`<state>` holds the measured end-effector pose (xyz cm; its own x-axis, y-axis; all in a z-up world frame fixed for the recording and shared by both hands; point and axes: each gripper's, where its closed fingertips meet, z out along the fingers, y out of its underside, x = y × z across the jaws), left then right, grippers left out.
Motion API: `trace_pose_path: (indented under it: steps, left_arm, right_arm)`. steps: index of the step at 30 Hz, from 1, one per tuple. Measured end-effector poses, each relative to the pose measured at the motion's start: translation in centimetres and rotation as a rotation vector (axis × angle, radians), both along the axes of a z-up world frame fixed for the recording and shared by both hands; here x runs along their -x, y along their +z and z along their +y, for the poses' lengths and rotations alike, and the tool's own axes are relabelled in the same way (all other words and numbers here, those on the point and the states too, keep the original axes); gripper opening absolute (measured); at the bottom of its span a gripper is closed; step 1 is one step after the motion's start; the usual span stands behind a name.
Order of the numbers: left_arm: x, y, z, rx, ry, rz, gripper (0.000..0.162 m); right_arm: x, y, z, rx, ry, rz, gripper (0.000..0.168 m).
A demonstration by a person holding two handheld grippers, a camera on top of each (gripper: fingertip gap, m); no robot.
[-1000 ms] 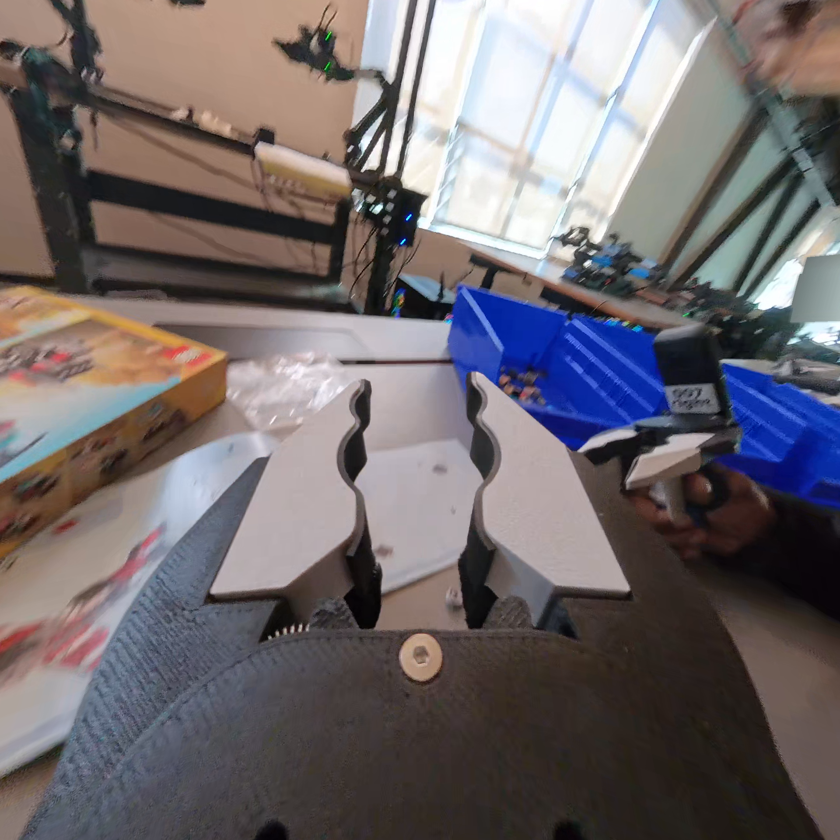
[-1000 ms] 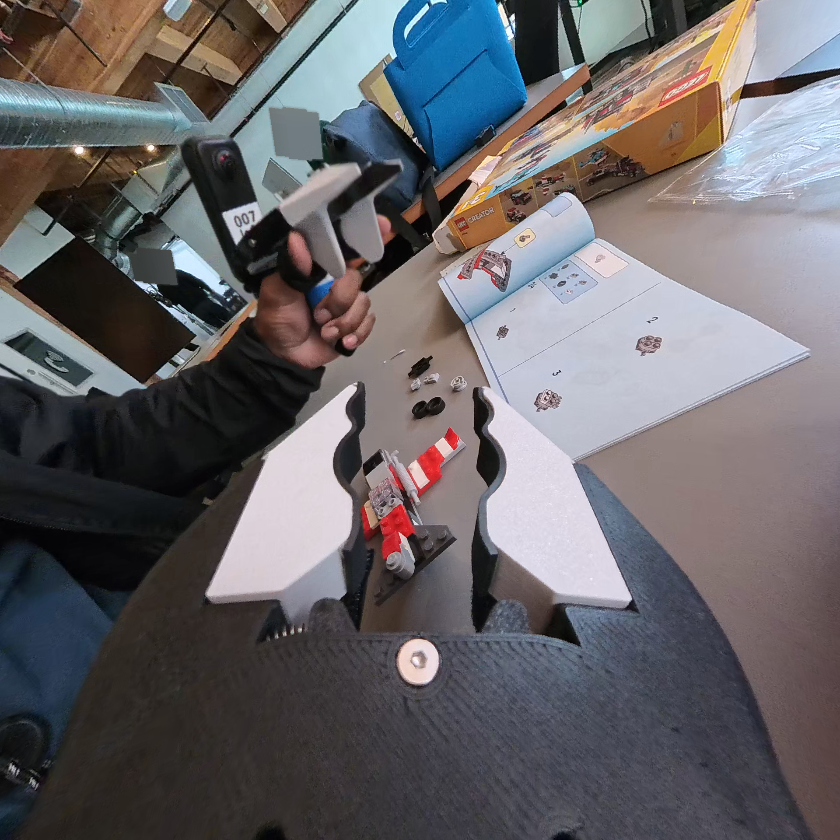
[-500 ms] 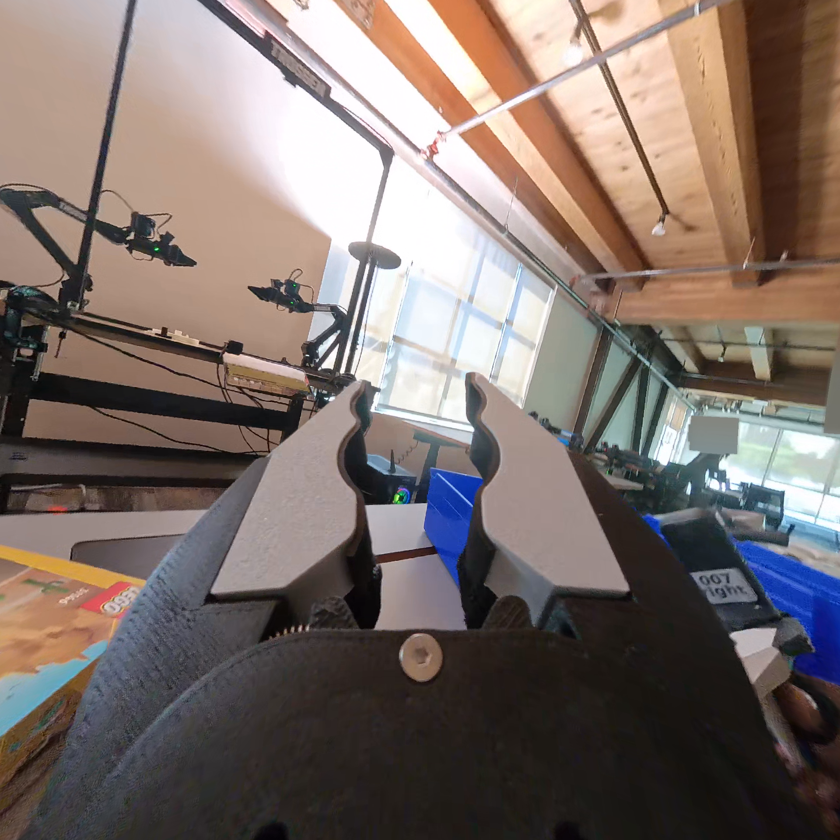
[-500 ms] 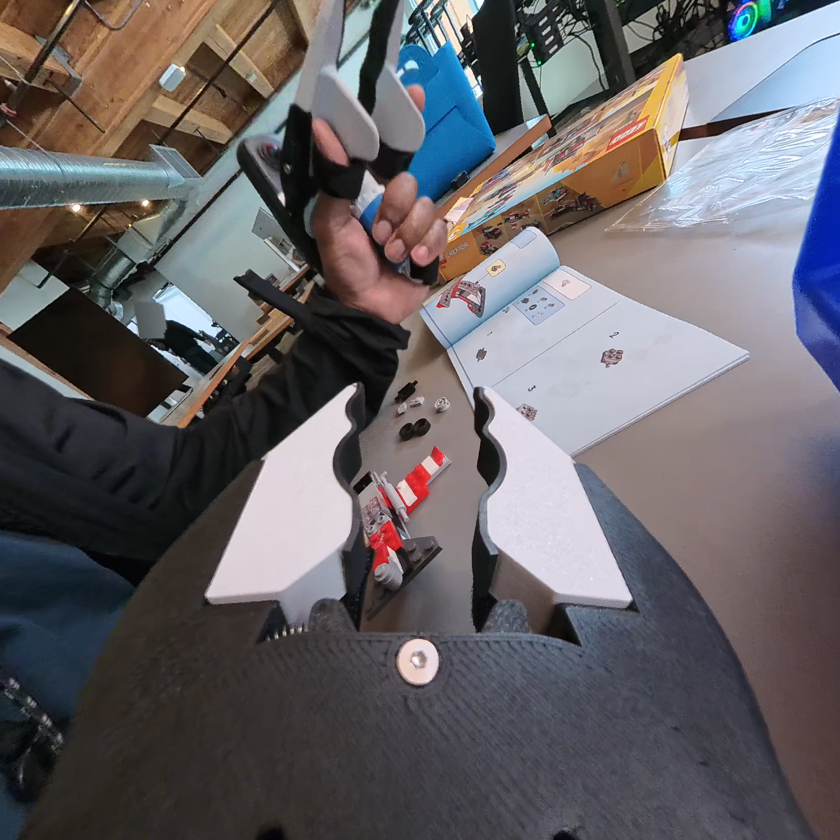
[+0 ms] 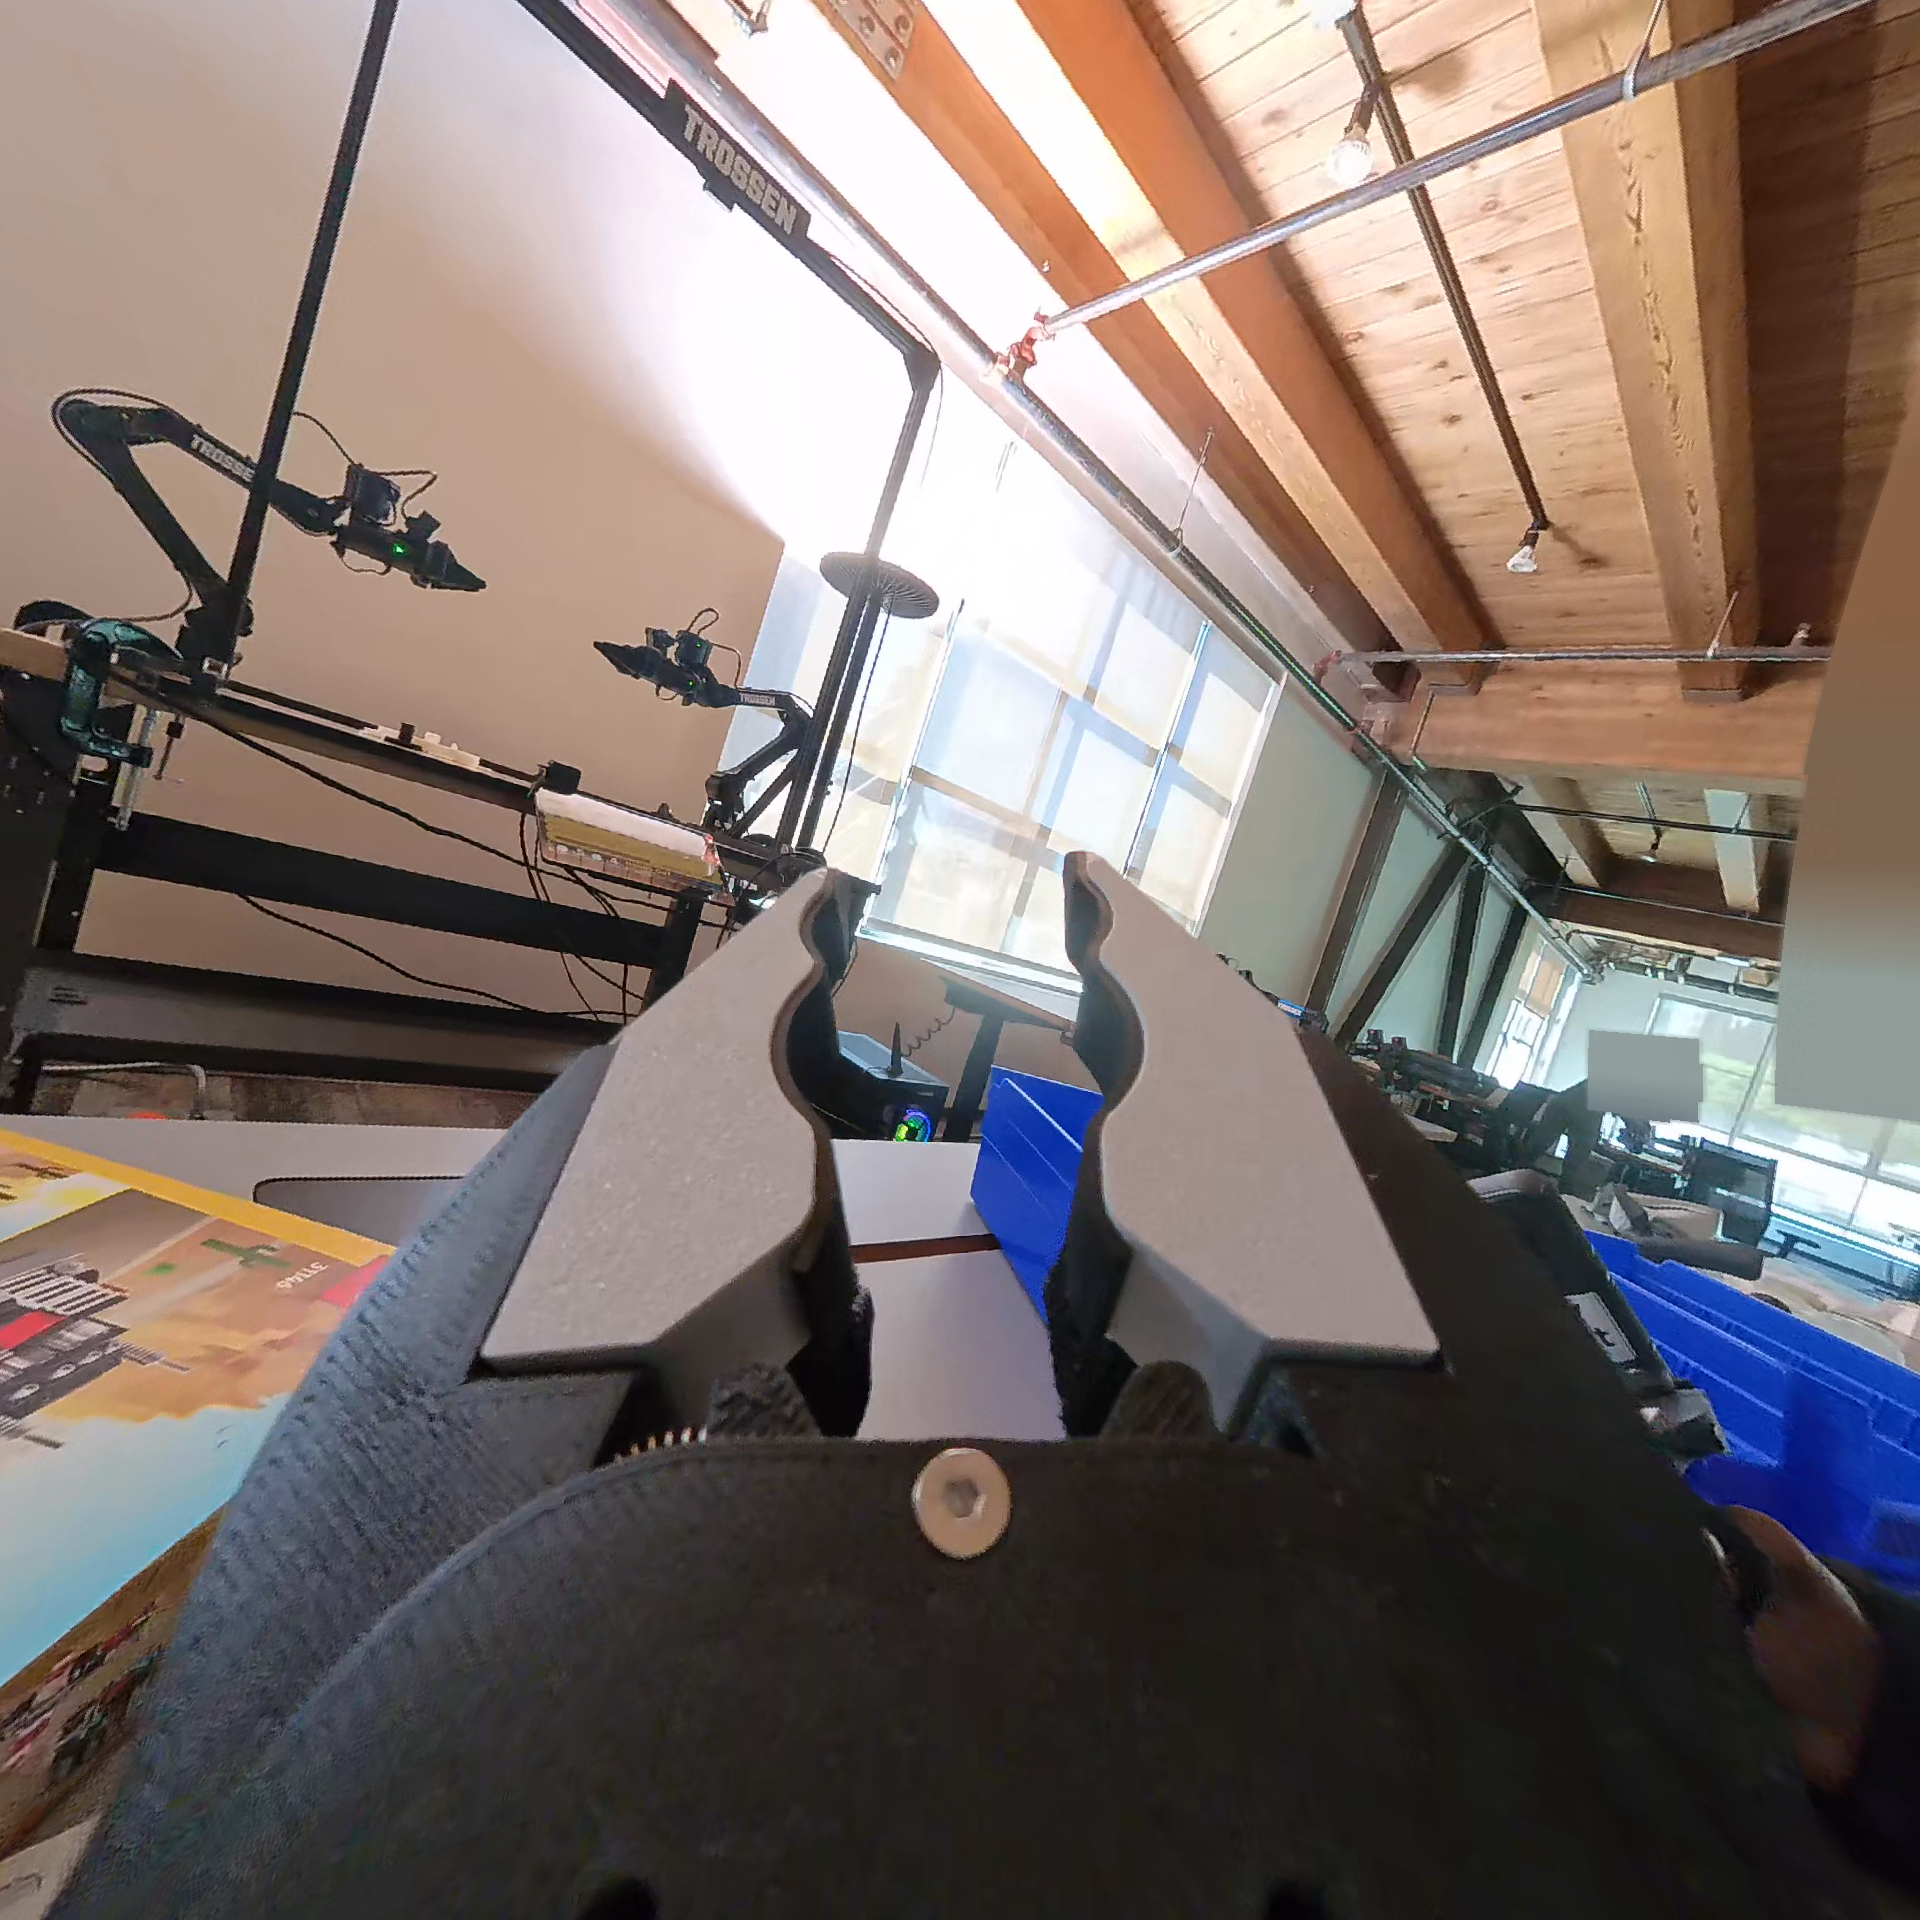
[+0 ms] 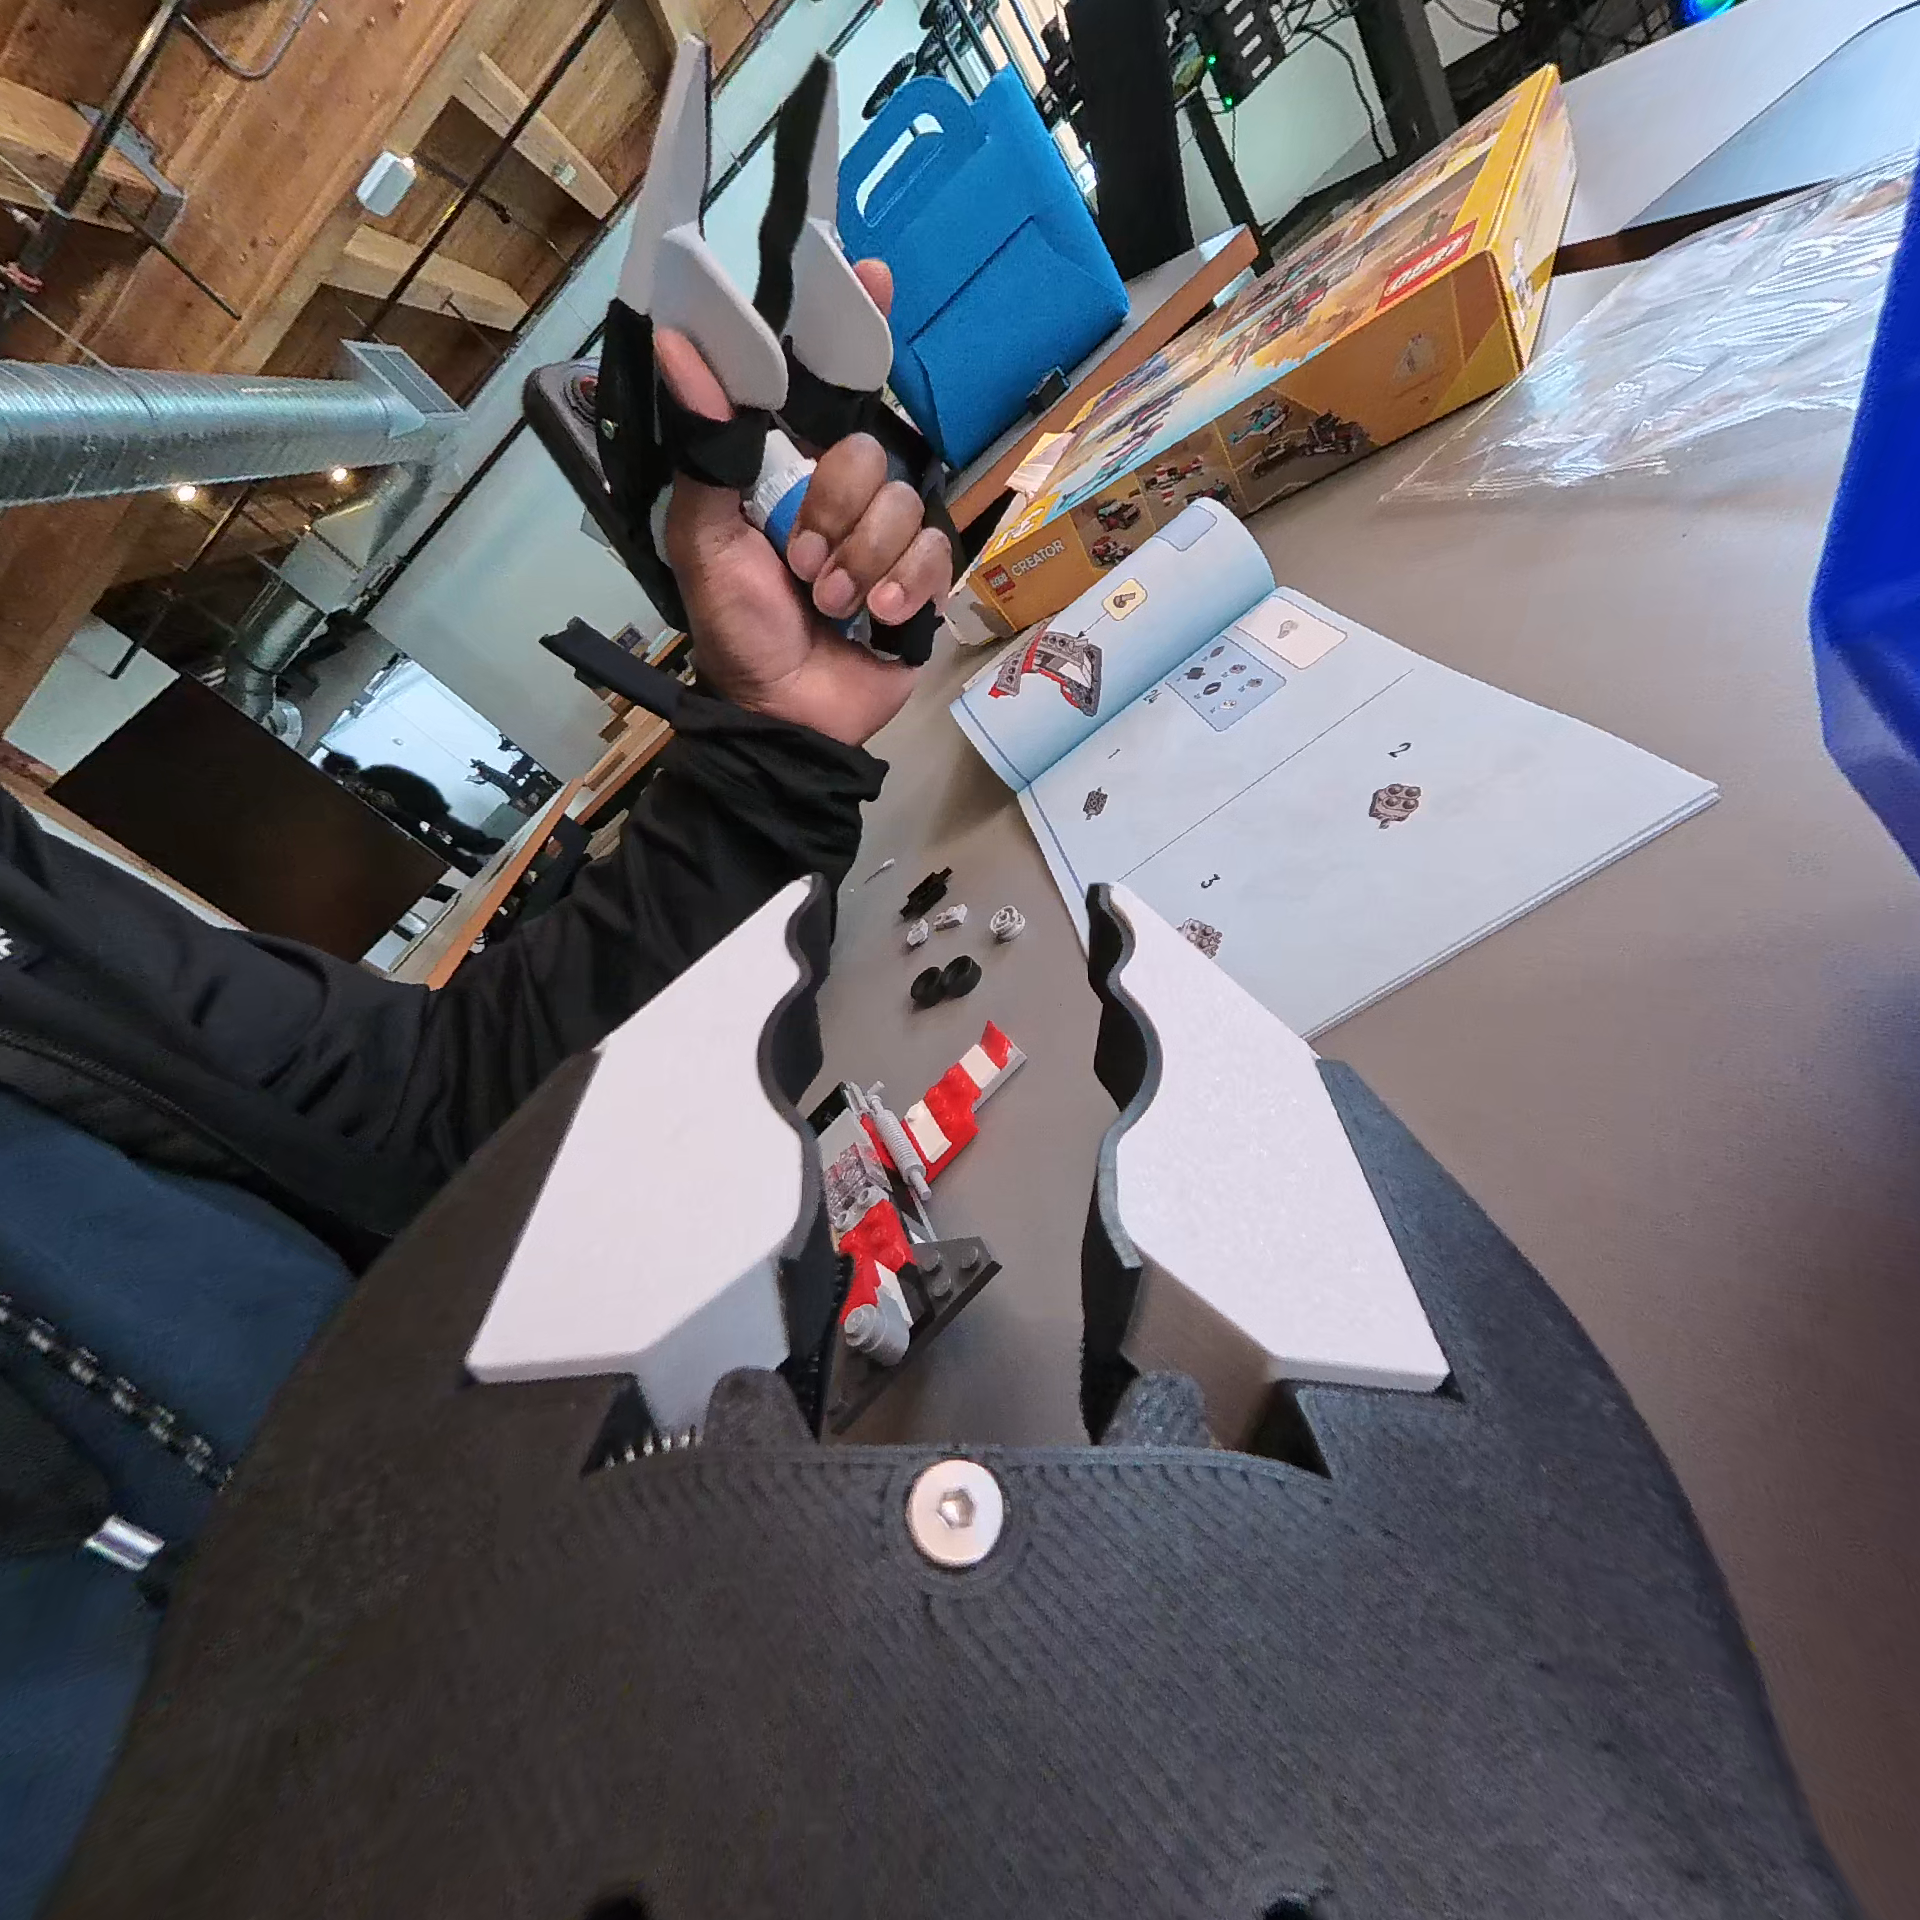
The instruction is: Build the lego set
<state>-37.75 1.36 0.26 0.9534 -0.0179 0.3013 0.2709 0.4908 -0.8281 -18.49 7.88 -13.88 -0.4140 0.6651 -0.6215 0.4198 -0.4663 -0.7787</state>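
A partly built red, white and grey lego model lies on the grey table, low between the open fingers of my right gripper, which is empty above it. Several small black and grey loose pieces lie just beyond the model. The open instruction booklet lies to the right of them. My left gripper is open and empty and points up at the window and ceiling. In the right wrist view it is held upright in a hand above the table, left of the booklet.
The yellow lego box lies behind the booklet and also shows in the left wrist view. Clear plastic bags lie at the far right. Blue bins stand to the right. A blue bag sits on a far desk. Spacing between my two grippers at the tips: around 25 cm.
My left gripper has tilted up from facing the table to pointing at the ceiling, lifted upright in the hand. My right gripper has stayed open over the model.
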Motion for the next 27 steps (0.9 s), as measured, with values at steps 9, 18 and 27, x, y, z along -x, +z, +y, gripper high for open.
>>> trace_pose_path:
  steps: [9, 18, 27]
  left_arm:
    - [-0.7, -1.2, 1.4, 0.080, -0.032, 0.016, 0.043]
    - [-1.8, -2.3, 2.5, 0.162, -0.081, 0.054, 0.043]
    - [-1.8, -3.2, 3.2, 0.185, -0.098, 0.046, 0.043]
  right_arm:
    - [-0.1, 0.0, 0.0, 0.004, 0.006, 0.002, 0.049]
    - [0.0, 0.1, 0.1, 0.030, 0.017, -0.002, 0.049]
    - [0.1, 0.0, 0.2, 0.031, 0.013, -0.012, 0.049]
